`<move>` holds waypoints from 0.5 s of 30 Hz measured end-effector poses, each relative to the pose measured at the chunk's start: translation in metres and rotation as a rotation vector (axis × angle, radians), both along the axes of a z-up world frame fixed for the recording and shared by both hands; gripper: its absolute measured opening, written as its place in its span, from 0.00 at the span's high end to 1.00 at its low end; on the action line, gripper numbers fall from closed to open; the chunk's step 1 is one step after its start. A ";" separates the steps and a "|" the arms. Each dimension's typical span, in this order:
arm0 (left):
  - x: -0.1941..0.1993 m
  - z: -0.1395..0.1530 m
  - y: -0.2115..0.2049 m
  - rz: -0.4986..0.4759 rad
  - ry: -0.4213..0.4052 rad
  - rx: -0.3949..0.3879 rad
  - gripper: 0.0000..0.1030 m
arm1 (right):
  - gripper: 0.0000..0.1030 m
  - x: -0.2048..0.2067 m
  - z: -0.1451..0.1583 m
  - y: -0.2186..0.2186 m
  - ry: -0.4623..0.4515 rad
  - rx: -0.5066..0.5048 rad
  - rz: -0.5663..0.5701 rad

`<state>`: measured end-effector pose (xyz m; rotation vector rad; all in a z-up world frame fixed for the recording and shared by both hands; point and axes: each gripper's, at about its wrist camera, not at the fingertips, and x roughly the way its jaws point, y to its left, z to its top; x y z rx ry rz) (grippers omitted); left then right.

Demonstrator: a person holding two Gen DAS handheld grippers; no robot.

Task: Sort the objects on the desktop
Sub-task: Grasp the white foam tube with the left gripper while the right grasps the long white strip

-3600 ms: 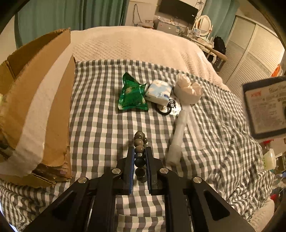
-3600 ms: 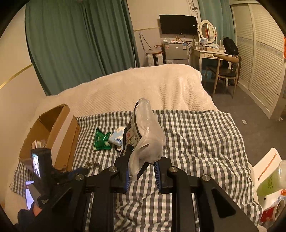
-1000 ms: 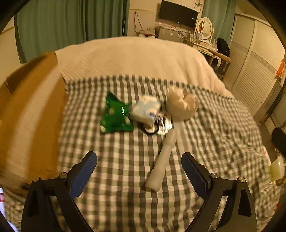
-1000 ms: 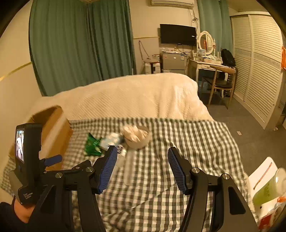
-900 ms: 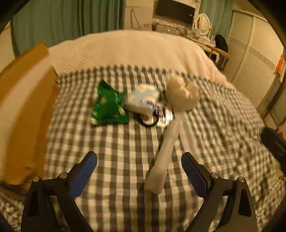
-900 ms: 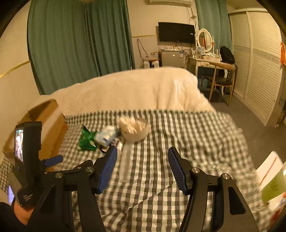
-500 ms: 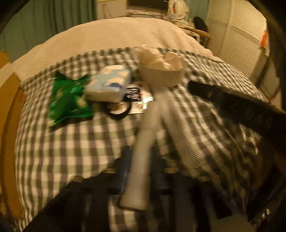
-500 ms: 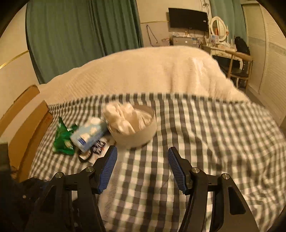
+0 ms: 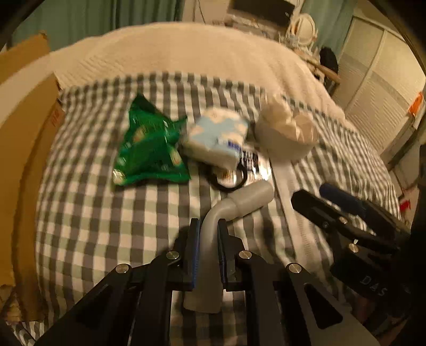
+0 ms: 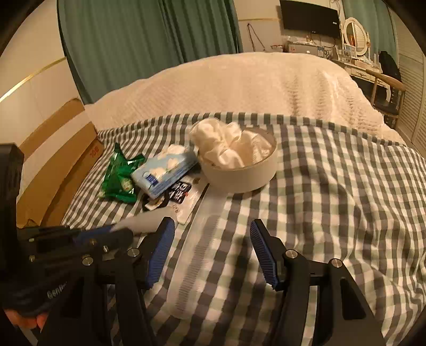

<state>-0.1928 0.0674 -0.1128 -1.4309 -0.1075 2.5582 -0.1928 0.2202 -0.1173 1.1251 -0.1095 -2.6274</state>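
L gripper (image 9: 208, 241) is clamped on the soft white tube (image 9: 213, 239), which bends just ahead of its tips; a lift could let it fold further or slip out. R gripper (image 10: 211, 252) stands open, nothing gripped, over the clear comb (image 10: 198, 255). It's flat on the checked cloth (image 10: 332, 199), so closing may snag fabric instead.

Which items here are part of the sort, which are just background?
In play:
- left gripper, shut on the white tube
- right gripper, open over the clear comb
- green snack bag
- tissue pack
- bowl
- cardboard box

Background:
- TV
- curtains
- chair
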 end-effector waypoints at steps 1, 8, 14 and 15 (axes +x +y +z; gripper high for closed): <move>0.001 -0.003 0.002 -0.009 -0.003 -0.007 0.88 | 0.43 0.001 0.000 -0.003 -0.006 -0.001 0.000; -0.003 -0.013 0.015 -0.015 -0.027 -0.026 0.88 | 0.43 0.003 0.000 -0.014 0.013 0.084 -0.019; 0.006 -0.006 0.003 -0.012 -0.022 0.008 0.89 | 0.62 0.001 -0.015 -0.029 -0.049 0.119 0.033; 0.007 -0.004 0.002 -0.010 -0.018 0.023 0.89 | 0.66 0.000 -0.018 -0.028 -0.061 0.130 0.030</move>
